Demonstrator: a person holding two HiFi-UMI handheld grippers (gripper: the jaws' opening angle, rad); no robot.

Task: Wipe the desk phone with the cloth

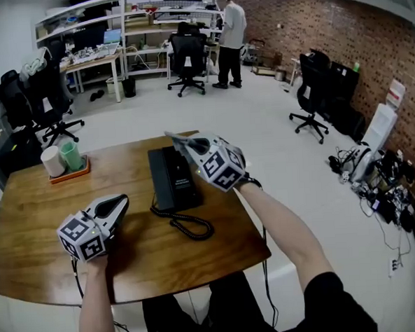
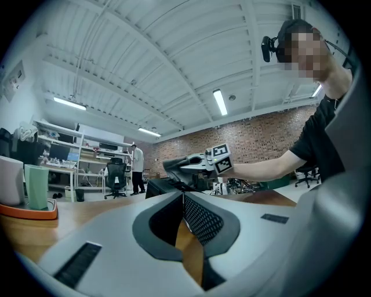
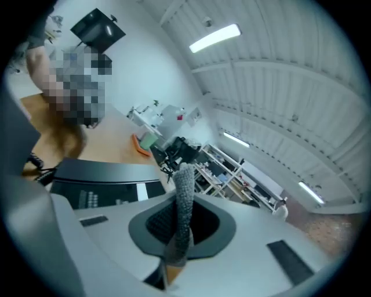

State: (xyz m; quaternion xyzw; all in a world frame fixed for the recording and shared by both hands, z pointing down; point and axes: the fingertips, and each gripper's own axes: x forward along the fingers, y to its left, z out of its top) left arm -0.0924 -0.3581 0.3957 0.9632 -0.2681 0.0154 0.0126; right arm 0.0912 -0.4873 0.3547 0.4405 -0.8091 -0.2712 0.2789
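Note:
A black desk phone (image 1: 171, 176) lies on the wooden desk (image 1: 35, 221), its coiled cord (image 1: 189, 226) looping toward the front edge. My right gripper (image 1: 185, 146) hovers over the phone's far right corner, shut on a grey knitted cloth (image 3: 184, 188). A strip of that cloth stands up between the jaws, and a corner of it (image 1: 172, 138) sticks out past the tips. The phone's body (image 3: 104, 174) lies just below the right gripper (image 3: 181, 223). My left gripper (image 1: 118, 202) rests low over the desk to the left of the phone, shut on nothing (image 2: 184, 203).
An orange tray (image 1: 71, 173) with a white cup (image 1: 52, 161) and a green cup (image 1: 71, 155) sits at the desk's far left. Office chairs (image 1: 187, 56), shelving and a standing person (image 1: 230, 34) are far behind. The desk's right edge (image 1: 245, 215) is near my right arm.

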